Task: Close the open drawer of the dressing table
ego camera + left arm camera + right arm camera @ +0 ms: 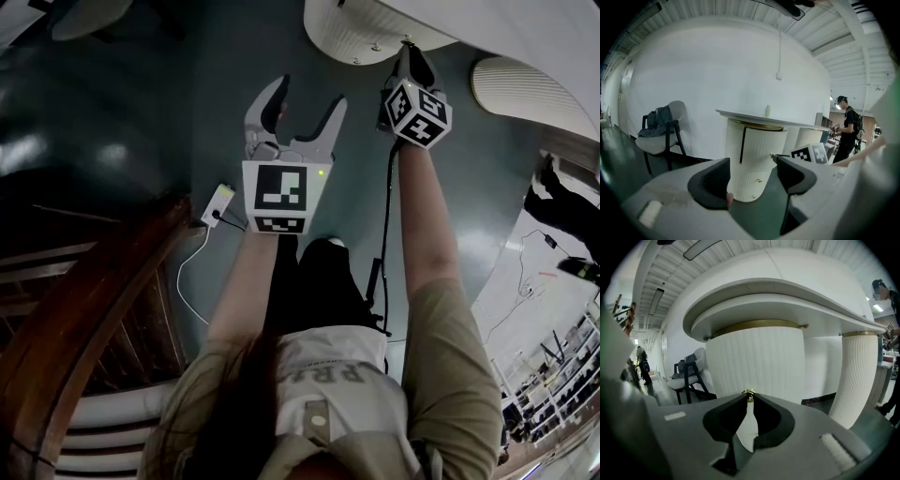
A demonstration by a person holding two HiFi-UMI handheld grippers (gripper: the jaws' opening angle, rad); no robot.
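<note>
The dressing table [787, 296] is being cut off by the top edge of the head view, where only a slice of its white body and top is showing. The right gripper [749, 397] is hiding its own tips behind its marker cube there. Seams between drawers are proving hard to trace on the ribbed surface. A dark upright slit at the centre of the left gripper view is possibly the gap beside the open drawer [755, 145], though that view is too small to be sure.

Two grippers are showing. Three gold knobs are showing in the left gripper view: the top knob [748, 391] and two lower knobs [759, 180] beneath it. Two ribbed supports are carrying the top, the wide body and a slim column [855, 376] at the right. One chair [661, 138] with clothes draped over it is standing at the left, one small bottle [768, 111] is sitting on the tabletop, and one person in black [846, 131] is standing at the far right.

The drawer front is looking white, curved and finely ribbed, under a gold band, filling the centre of the right gripper view. The right gripper is pinching the top knob between nearly closed jaws. The left gripper [309, 94] is hanging released at the middle of the head view, jaws apart with nothing between them
</note>
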